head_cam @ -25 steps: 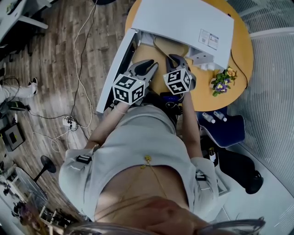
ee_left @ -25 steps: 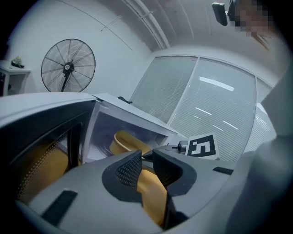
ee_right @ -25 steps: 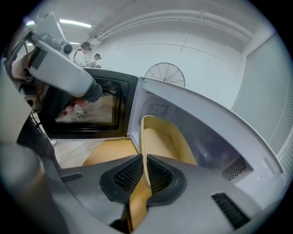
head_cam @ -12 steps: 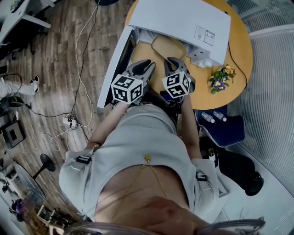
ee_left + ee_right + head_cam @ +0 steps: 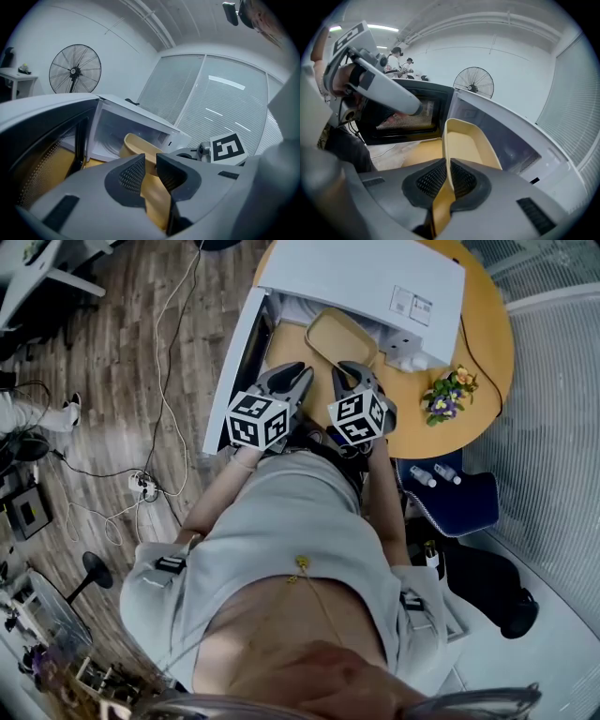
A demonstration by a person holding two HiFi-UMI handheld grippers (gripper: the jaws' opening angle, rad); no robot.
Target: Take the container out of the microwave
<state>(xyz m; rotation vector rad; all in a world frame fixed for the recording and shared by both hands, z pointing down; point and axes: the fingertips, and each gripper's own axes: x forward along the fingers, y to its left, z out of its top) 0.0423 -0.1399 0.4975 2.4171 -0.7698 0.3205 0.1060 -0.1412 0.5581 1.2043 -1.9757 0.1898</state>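
The right gripper (image 5: 346, 368) is pinching the near wall of the tan container (image 5: 339, 334). In the right gripper view its two fingers (image 5: 433, 180) press tight on that thin wall from both sides. The left gripper (image 5: 293, 375) is just beside it. Its fingers (image 5: 131, 176) stand a little apart with a thin gap, and the container's edge (image 5: 138, 144) shows in that gap. I cannot tell if they touch it. The container has come further out than a moment ago. Back then only a bit of it peeked out from under the white microwave (image 5: 361, 273). Now most of it shows in front of the microwave's mouth, and it is turned a bit more slantwise. It hangs tipped over the yellow round table (image 5: 489, 343), on the side near the person, with its far end by the mouth. The microwave door (image 5: 233, 371) hangs wide open at the table's left edge, the same as before. Both grippers have hardly moved. A small bunch of purple and yellow flowers (image 5: 448, 395) sits near the table's right edge. A black fan (image 5: 473, 83) stands by the far wall.
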